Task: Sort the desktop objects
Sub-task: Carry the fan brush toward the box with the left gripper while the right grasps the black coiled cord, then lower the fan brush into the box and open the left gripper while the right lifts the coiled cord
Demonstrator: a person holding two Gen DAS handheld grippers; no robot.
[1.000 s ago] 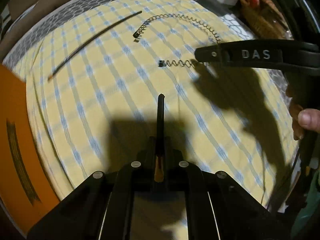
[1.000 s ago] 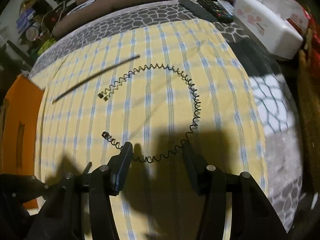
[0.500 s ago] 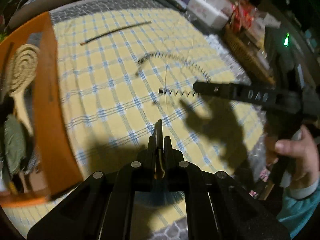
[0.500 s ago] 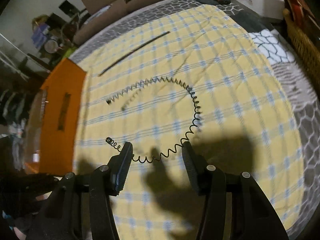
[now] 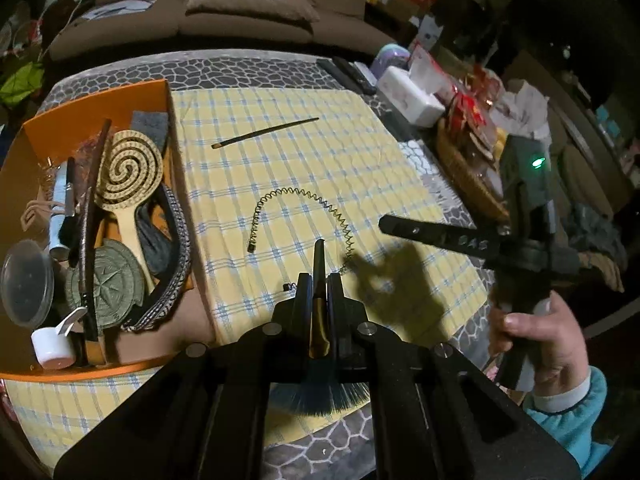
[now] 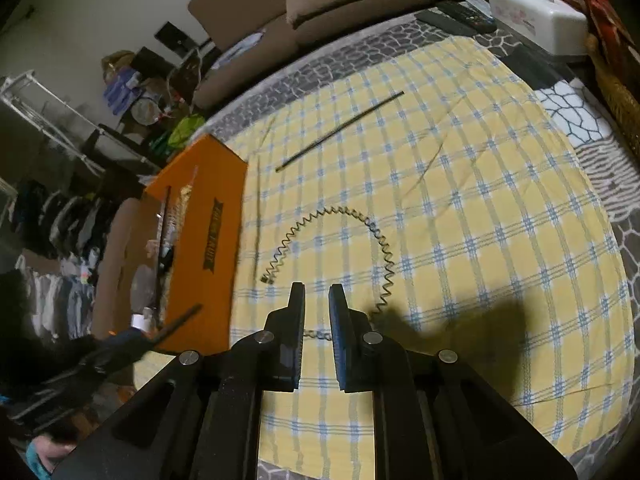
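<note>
Left wrist: one spiral headband point(image 5: 304, 216), one thin stick point(image 5: 265, 133), one orange box point(image 5: 158, 96).

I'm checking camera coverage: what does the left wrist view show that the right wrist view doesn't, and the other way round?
Only the left wrist view: the orange box's inside, with a spiral brush and a clear lid, plus the blue bristles of the brush clamped in the left gripper. Only the right wrist view: the dark label on that box's outer side and a clothes rack. Both: the coil headband, the thin black stick, the yellow checked cloth and the white tissue box.
</note>
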